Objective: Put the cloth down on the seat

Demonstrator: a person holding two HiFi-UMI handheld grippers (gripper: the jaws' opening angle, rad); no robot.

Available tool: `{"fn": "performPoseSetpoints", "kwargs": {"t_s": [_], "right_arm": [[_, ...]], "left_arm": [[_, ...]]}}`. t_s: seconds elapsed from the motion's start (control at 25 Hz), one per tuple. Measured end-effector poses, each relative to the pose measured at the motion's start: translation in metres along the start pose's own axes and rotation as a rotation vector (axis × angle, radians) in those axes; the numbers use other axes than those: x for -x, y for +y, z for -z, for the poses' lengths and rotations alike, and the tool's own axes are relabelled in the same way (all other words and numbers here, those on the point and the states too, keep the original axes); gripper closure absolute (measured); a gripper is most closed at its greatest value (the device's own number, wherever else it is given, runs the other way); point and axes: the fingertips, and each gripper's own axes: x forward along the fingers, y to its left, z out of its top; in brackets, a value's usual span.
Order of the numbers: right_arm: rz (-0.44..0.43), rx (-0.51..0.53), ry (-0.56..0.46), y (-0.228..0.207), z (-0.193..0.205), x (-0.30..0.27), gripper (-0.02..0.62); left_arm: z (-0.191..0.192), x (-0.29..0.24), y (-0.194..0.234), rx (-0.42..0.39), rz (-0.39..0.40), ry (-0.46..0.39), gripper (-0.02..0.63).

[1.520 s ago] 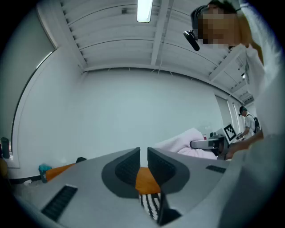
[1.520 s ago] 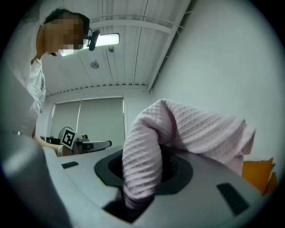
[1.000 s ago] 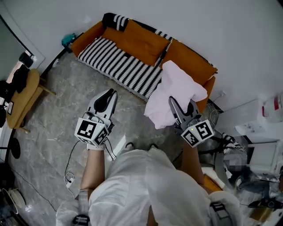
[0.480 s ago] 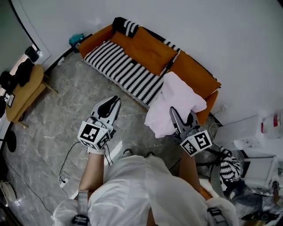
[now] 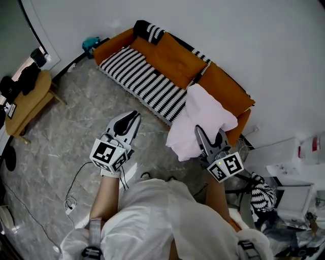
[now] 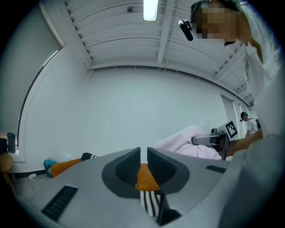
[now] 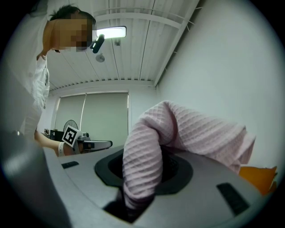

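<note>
Two claws: one left claw point(image 5: 133, 118) and one right claw point(image 5: 209, 131). Two marker cubes, one on each claw: the left cube point(image 5: 107, 154) and the right cube point(image 5: 225, 166). One pink cloth point(image 5: 203, 111). One orange sofa point(image 5: 226, 84). One black-and-white striped throw point(image 5: 142, 81) on its seat. One striped cushion point(image 5: 150, 31) at the sofa's far end. One round wooden tabletop point(image 5: 25, 106). One teal object point(image 5: 92, 43), too small to name, on the floor beside the sofa. One thin cable point(image 5: 76, 185) on the floor. One ceiling light point(image 6: 150, 10), seen in the left gripper view. One person point(image 5: 162, 213) in white.
</note>
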Motion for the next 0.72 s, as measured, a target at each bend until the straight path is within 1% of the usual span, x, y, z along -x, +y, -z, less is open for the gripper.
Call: {"fn": "performPoseSetpoints", "kwargs": {"t_s": [0.28, 0.48, 0.72], "right_arm": [[0.013, 0.007, 0.020, 0.010, 0.001, -0.011, 0.460], [0.026, -0.020, 0.015, 0.015, -0.001, -0.013, 0.460], [0.018, -0.024, 0.039, 0.010, 0.005, -0.022, 0.460]], "left_arm": [[-0.002, 0.017, 0.018, 0.013, -0.024, -0.018, 0.549], [0.000, 0.029, 0.026, 0.027, -0.033, -0.021, 0.549], [0.008, 0.022, 0.033, 0.040, -0.037, -0.004, 0.549]]}}
